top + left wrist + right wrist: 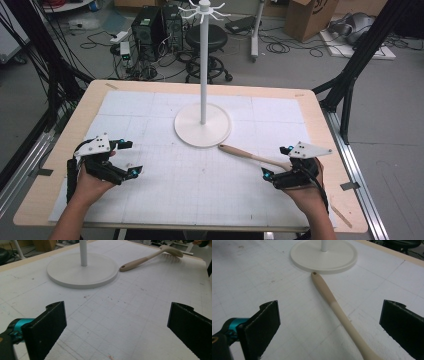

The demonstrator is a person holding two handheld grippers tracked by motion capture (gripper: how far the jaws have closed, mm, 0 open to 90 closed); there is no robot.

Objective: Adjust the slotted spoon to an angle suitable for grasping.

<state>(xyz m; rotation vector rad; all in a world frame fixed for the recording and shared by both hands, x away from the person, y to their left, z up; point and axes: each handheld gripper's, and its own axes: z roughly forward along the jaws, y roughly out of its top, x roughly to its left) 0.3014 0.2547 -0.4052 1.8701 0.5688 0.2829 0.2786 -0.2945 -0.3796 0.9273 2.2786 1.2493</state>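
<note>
Dish brush between the right claw's spread jaws

The dish brush (252, 157) lies near the worktop's (65, 137) right edge, handle tip beside the hook stand (202, 125) base. The right claw (276, 162) straddles it, wide open, holding nothing. The left claw (129, 157), near the left edge, gapes empty.
</note>
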